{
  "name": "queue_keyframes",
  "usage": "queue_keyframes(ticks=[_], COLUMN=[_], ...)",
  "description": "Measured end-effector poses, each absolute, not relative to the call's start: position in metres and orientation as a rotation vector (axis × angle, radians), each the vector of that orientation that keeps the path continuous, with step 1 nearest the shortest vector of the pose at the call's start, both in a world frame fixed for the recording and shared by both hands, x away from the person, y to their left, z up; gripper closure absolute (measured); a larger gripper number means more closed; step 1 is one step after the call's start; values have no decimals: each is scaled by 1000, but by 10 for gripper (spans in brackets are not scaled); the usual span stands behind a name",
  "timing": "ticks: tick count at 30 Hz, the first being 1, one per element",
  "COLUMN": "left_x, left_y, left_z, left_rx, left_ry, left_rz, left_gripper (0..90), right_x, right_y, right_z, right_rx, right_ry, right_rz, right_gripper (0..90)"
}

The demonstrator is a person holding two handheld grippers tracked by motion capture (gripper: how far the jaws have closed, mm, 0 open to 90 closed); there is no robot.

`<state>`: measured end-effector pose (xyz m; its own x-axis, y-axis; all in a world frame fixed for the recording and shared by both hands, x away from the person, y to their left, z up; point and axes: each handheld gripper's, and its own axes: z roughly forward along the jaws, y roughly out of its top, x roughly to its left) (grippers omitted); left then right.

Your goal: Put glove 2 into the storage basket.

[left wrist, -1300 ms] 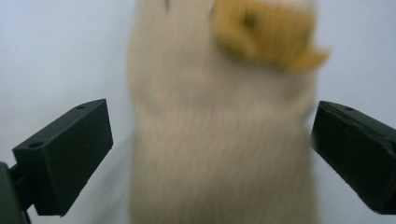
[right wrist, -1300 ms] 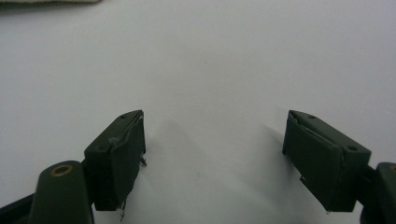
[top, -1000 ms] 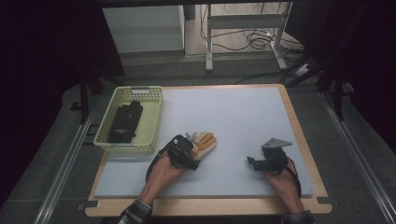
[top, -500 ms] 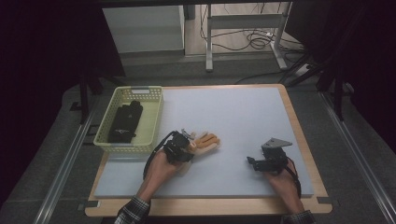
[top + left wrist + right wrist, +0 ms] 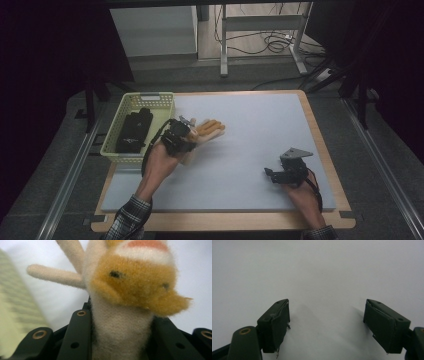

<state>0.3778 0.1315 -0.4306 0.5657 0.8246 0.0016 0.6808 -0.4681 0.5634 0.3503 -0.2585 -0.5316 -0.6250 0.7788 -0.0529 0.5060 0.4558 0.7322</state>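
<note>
A plush toy (image 5: 210,129), orange and cream with thin cream limbs, hangs above the white mat beside the basket. My left gripper (image 5: 180,136) is shut on it. In the left gripper view the two black jaws squeeze the toy's cream body (image 5: 120,335), and its orange head (image 5: 135,282) rises above my left gripper (image 5: 122,325). My right gripper (image 5: 274,175) rests low over the mat at the right front. In the right gripper view, my right gripper (image 5: 327,322) stands open with nothing between its pads but bare white mat.
A pale yellow mesh basket (image 5: 150,97) stands at the mat's left edge with a black object (image 5: 134,131) lying inside. The white mat (image 5: 260,125) sits on a wooden table (image 5: 327,165). Metal frame legs and cables lie on the floor beyond.
My left gripper closed on the plush toy, then lifted it off the mat and carried it a little toward the basket. The right gripper has kept still.
</note>
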Motion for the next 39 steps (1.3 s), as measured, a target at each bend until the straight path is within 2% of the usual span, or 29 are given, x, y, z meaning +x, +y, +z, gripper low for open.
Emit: queue_keyframes(ticks=[12,18,22,29,39], left_x=[408,421,431,451,470], left_y=[207,242,257,265,243], left_z=[-394,-397,-410,-443,-473], left_rx=[2135,2085,2079,2094,2134], left_ry=[1471,1629,1695,1773,1752], left_rz=[535,584,570,533,473], left_gripper=[667,663,657,651,637], right_x=[350,350,350,350,350], right_y=[-258,-258,-258,-258,-258], right_z=[-532,-532,-532,-532,-532], right_rx=[1084,1084,1084,1084,1084], right_ry=[2327,2327,2327,2327,2327], right_rz=[985,985,984,985,985], right_gripper=[208,208,208,208,208])
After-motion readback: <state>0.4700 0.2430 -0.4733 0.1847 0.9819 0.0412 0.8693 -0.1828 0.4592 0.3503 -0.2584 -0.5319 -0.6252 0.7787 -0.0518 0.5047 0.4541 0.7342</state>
